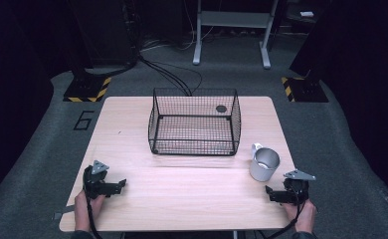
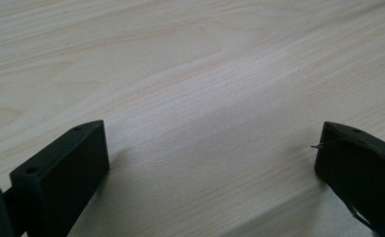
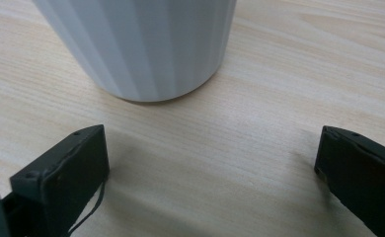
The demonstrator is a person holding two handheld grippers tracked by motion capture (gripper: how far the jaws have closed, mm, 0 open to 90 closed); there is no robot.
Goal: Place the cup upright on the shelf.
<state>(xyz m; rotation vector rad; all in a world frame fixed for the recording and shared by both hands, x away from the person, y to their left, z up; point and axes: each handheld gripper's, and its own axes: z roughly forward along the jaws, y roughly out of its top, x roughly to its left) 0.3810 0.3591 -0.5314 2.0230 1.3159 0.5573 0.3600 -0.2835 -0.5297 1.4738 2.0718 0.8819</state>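
Both claws are parked at the near edge of the worktop (image 1: 182, 199), one in each hand. The left claw (image 1: 121, 184) sits near the near-left corner, resting low over the wood with its jaws spread wide and nothing between them; in the left gripper view the left claw (image 2: 210, 158) has just bare wood grain in the gap. The right claw (image 1: 268, 191) is over at the near-right corner, also released, jaws wide apart and empty.

The thing closest to the action is the white mug (image 1: 263, 164), standing upright on the right side of the worktop, just beyond the right claw and a bit to its left. Its handle points away toward the far side. In the right gripper view the white mug (image 3: 141, 44) is right there ahead of the jaws, fluted sides, base flat on the wood, not touching either jaw; the right claw (image 3: 210, 158) is near it but clearly apart.

Farther back, around the middle of the worktop, there's a black wire basket (image 1: 194, 122), open top, with a small dark round thing (image 1: 221, 108) at its far-right corner, can't tell what it is
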